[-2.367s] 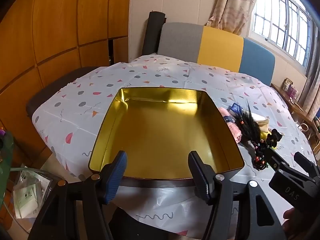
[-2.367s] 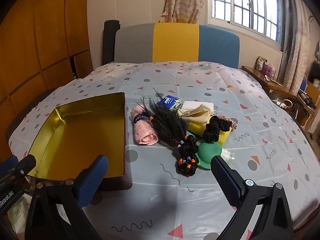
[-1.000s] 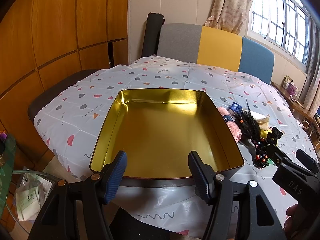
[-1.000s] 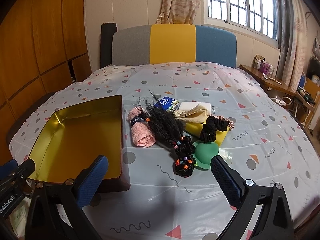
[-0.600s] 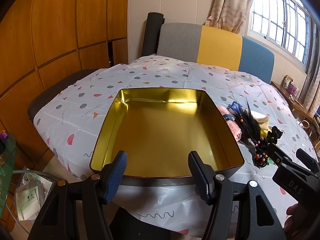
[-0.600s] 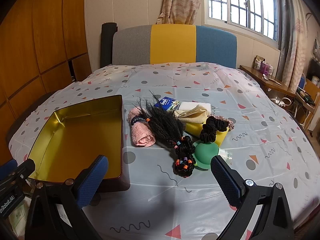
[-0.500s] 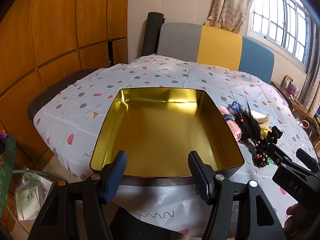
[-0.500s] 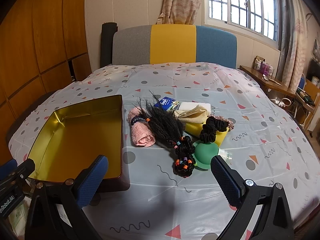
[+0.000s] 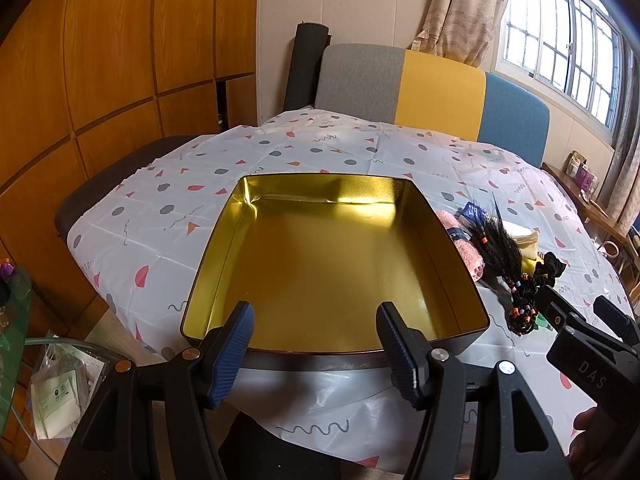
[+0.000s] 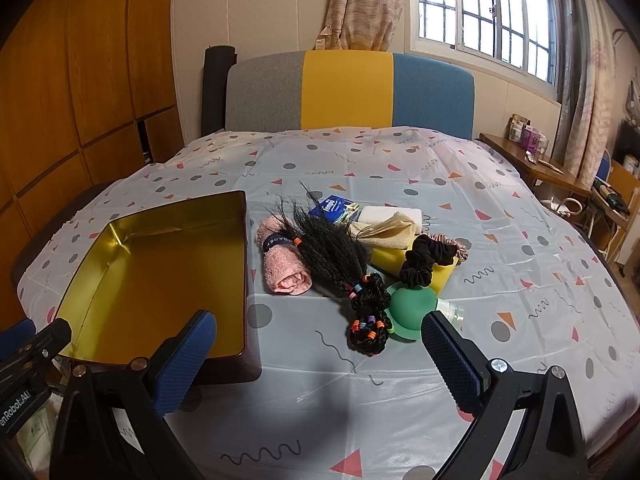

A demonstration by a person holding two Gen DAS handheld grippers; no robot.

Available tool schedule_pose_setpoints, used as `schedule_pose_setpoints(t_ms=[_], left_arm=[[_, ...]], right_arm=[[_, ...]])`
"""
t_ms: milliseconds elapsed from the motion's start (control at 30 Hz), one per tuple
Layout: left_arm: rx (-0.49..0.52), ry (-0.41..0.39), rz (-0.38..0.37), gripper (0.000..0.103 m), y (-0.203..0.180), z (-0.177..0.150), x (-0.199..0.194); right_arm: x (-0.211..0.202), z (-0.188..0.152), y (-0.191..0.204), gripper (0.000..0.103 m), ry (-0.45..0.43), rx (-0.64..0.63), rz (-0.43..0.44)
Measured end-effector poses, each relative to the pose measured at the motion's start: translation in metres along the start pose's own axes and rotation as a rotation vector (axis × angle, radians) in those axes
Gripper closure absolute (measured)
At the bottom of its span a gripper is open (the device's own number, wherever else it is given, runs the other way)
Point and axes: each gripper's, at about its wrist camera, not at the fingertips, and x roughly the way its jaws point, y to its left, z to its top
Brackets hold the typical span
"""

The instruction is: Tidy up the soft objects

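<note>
- The left gripper (image 9: 314,340) hangs over the near edge of the table, its blue-padded jaws parted with nothing between them; the near wall of the gold tin (image 9: 336,354) lies just beyond the pads, apart from them.
- The tin sits on the patterned tablecloth (image 9: 240,168), and its gold inside holds nothing.
- The right gripper (image 10: 320,354) hangs wide open and empty above the near part of the tablecloth (image 10: 440,168) (its pads stand further apart than the left one's).
- The pile of soft things lies ahead of the right jaws and between their lines, well apart from both pads, just to the right of the tin (image 10: 244,280).
- In that pile, the rolled pink towel (image 10: 282,264) with a dark band lies nearest the tin.
- The black hairpiece (image 10: 332,248) with coloured beads lies across the middle, its braided end pointing toward the gripper.
- A green round object (image 10: 408,312) touches the braided end, close to the right pad.
- A black scrunchie (image 10: 426,260) rests on a yellow sponge (image 10: 440,276).
- Behind these lie a beige cloth (image 10: 384,230) on a white block (image 10: 396,214), and a blue tissue pack (image 10: 330,206).
- In the left wrist view the right gripper's black frame shows at the right edge, with part of a hand (image 9: 588,436) below it.
</note>
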Motion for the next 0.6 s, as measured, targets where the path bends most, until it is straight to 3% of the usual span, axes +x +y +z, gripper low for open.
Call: schedule_pose_setpoints(t_ms=[467,533,600], left_arm=[[0.011,0.016,-0.007,0.039,-0.002,0.001,0.003],[0.015,0.027,-0.049,0.039,-0.002,0.003,0.006],[0.010,0.042,-0.137,0.037,-0.002,0.005,0.009]], right_arm=[[0.001,-0.001,-0.001,0.000,0.002,0.001,0.001],[0.001,0.000,-0.005,0.000,0.001,0.000,0.000],[0.003,0.000,-0.011,0.000,0.003,0.008,0.006]])
